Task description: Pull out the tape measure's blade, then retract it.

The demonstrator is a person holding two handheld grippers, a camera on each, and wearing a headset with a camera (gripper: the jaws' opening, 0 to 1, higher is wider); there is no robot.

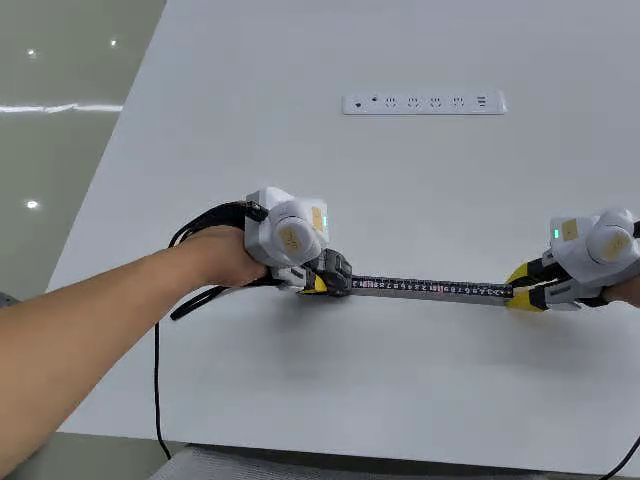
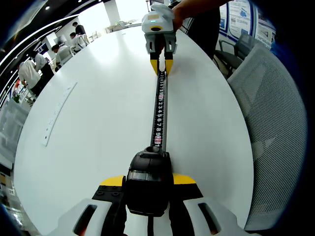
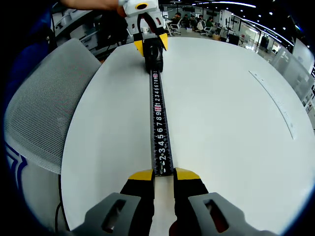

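A black tape measure case [image 1: 333, 272] [image 2: 149, 181] [image 3: 153, 53] rests on the white table, and my left gripper [image 1: 318, 283] [image 2: 147, 181] [image 3: 150, 45] is shut on it. Its blade [image 1: 430, 288] [image 2: 160, 113] [image 3: 160, 129] is drawn out flat along the table, black with white numbers. My right gripper [image 1: 522, 288] [image 3: 163, 174] [image 2: 162, 65] is shut on the blade's tip at the right end.
A white power strip [image 1: 424, 103] [image 2: 58, 113] [image 3: 273, 102] lies farther back on the table [image 1: 300, 180]. A grey mesh chair [image 2: 275, 128] [image 3: 39, 113] stands beside the table's near edge. Black cables [image 1: 160, 350] hang over that edge at the left. People stand in the room behind.
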